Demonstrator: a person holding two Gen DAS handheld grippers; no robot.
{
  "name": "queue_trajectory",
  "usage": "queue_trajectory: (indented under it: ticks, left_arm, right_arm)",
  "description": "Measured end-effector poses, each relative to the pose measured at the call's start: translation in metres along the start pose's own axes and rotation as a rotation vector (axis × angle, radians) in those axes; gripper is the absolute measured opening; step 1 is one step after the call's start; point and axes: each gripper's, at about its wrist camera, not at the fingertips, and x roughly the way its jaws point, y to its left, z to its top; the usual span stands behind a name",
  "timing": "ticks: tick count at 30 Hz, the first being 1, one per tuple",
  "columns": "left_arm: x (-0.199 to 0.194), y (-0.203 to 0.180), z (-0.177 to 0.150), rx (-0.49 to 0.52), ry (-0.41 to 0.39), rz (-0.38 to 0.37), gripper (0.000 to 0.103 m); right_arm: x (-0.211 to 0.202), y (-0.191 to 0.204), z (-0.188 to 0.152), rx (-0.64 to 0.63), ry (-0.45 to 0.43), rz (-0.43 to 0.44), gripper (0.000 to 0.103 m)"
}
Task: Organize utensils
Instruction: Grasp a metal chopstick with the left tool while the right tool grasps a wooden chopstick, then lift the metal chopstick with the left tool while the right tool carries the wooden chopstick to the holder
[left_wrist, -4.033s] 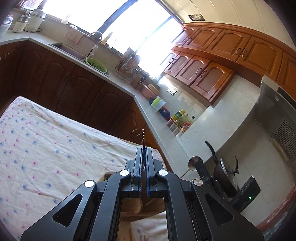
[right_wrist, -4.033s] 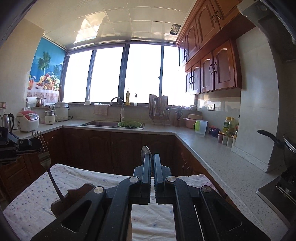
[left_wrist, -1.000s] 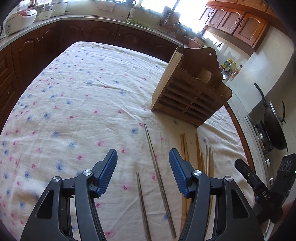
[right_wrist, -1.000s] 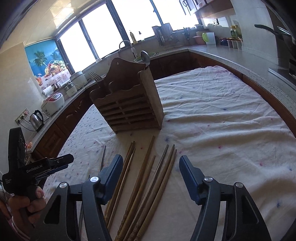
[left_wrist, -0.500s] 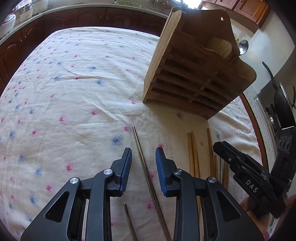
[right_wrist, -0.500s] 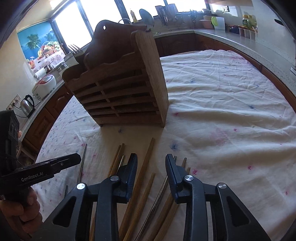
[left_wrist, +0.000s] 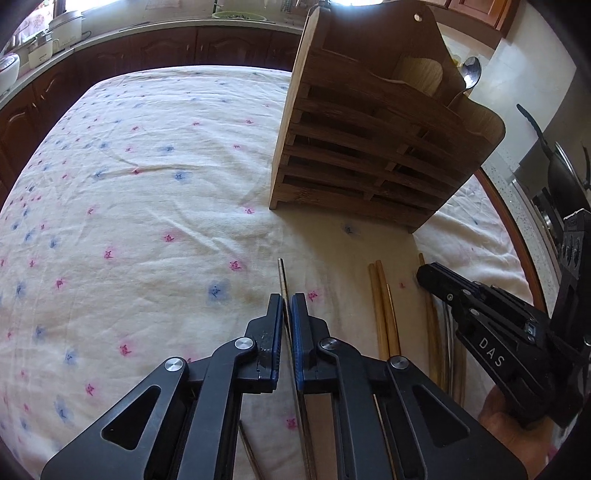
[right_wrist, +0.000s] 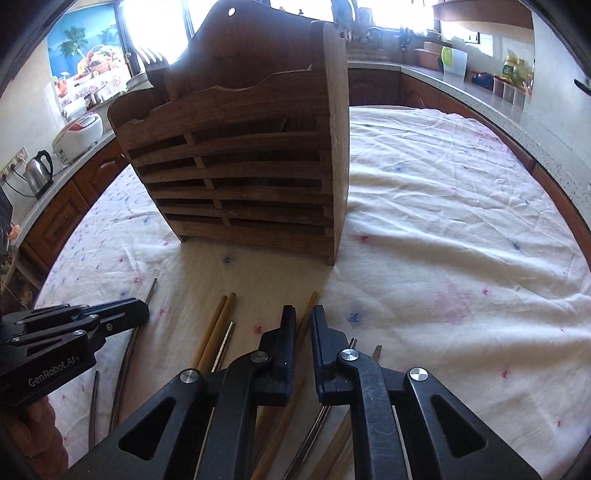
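A wooden utensil holder (left_wrist: 373, 144) stands on the flowered tablecloth (left_wrist: 129, 192); it also shows in the right wrist view (right_wrist: 243, 166). A spoon (left_wrist: 471, 74) and a fork (right_wrist: 149, 59) stick out of it. My left gripper (left_wrist: 287, 301) is shut on a metal chopstick (left_wrist: 282, 275) lying on the cloth. My right gripper (right_wrist: 303, 314) is shut on a wooden chopstick (right_wrist: 309, 308) in front of the holder. More wooden chopsticks (right_wrist: 216, 328) and metal chopsticks (right_wrist: 129, 350) lie between the grippers.
Kitchen counters (right_wrist: 480, 96) with cabinets ring the table. A rice cooker (right_wrist: 79, 134) and kettle (right_wrist: 37, 173) stand at the left, jars (right_wrist: 511, 79) at the right. A pan (left_wrist: 554, 166) sits on the stove beside the table.
Both grippers have come down to the chopsticks and closed. The left has shut on a metal chopstick, the right on a wooden one.
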Motion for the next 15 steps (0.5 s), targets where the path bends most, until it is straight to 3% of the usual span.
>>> queue_trajectory:
  ticks: [15]
  left_arm:
    - [-0.114, 0.011, -0.009, -0.043, -0.196, -0.148, 0.004]
  right_arm:
    - [-0.104, -0.012, 0.007, 0.098, -0.19, 0.152, 0.006]
